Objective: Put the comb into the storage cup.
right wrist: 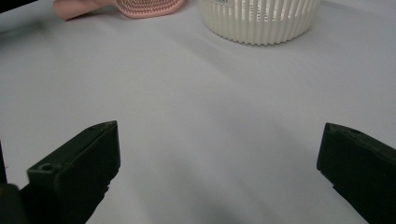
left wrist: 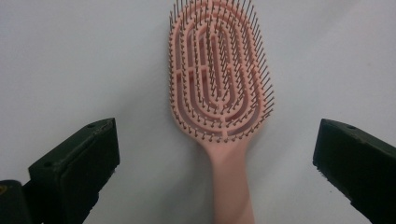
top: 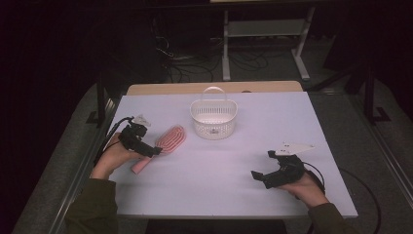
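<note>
the table [top: 219, 185] carries a white basket [top: 213, 119] toward its far middle, the landmark here. left of the basket and a little nearer lies a pink hairbrush [top: 165, 144], bristles up, handle toward the person. the left gripper [left wrist: 217, 168] hangs over that handle, jaws wide on either side. the right gripper [top: 265, 176] waits near-right of the basket, jaws wide, empty. likely next is a pickup: lower squarely, centre the handle, then close just below the head.
</note>
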### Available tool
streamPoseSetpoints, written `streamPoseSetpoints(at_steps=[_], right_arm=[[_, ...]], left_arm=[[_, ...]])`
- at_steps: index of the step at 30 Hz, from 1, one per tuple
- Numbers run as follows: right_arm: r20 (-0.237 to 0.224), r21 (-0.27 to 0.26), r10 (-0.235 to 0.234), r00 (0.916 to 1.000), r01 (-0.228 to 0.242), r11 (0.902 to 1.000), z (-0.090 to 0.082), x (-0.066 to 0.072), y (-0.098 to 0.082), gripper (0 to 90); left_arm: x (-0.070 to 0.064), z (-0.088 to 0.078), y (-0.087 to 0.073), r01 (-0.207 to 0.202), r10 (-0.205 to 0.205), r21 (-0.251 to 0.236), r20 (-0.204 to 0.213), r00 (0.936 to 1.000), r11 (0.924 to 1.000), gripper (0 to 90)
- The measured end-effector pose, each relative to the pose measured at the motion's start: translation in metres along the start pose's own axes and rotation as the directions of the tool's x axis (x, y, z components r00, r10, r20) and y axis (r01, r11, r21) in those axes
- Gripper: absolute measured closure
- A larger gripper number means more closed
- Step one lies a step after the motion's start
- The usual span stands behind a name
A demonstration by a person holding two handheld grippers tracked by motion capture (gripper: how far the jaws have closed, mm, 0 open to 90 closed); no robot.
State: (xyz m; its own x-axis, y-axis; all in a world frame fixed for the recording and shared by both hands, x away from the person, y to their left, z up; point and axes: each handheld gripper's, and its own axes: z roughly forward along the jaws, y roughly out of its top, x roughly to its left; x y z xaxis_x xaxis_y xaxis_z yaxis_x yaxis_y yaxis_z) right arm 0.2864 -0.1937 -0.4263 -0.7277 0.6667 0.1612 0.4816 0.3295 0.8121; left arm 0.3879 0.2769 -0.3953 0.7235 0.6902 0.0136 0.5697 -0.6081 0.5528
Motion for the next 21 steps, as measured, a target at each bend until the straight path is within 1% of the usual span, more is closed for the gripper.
streamPoseSetpoints(at_steps=[5,10,12,14,19,21], right_arm=[[0.0,0.001,0.001,1.0,-0.001,1.0,-0.0001,0.0,-0.0001,0.0],[-0.001,0.0,-0.002,1.0,0.002,1.0,0.0003,0.0001,-0.0001,0.0],[0.001,-0.001,-0.002,1.0,0.002,1.0,0.0001,0.0002,0.0,0.0],[0.001,0.0,0.0,1.0,0.0,1.0,-0.0001,0.0002,-0.0001,0.0],[0.001,0.0,-0.001,1.0,0.001,1.0,0.0003,0.0001,-0.0001,0.0],[0.002,0.0,-0.002,1.0,0.002,1.0,0.0004,0.0001,-0.0001,0.0]], left_arm=[[-0.0002,0.002,-0.0007,0.0,0.0,0.02,-0.007,1.0,0.9998,2.6],[-0.0006,0.0052,-0.0015,-0.01,0.01,0.052,-0.011,0.9999,0.9986,3.9],[-0.0012,0.0068,-0.0018,-0.005,0.005,0.06,-0.014,0.9999,0.9982,4.7],[-0.0009,0.007,-0.0021,-0.012,0.013,0.069,-0.014,0.9998,0.9975,7.3],[-0.0004,0.0083,-0.0033,-0.008,0.009,0.088,-0.014,0.9999,0.9961,13.7],[-0.0009,0.0093,-0.0036,-0.005,0.006,0.1,-0.011,0.9999,0.995,14.7]])
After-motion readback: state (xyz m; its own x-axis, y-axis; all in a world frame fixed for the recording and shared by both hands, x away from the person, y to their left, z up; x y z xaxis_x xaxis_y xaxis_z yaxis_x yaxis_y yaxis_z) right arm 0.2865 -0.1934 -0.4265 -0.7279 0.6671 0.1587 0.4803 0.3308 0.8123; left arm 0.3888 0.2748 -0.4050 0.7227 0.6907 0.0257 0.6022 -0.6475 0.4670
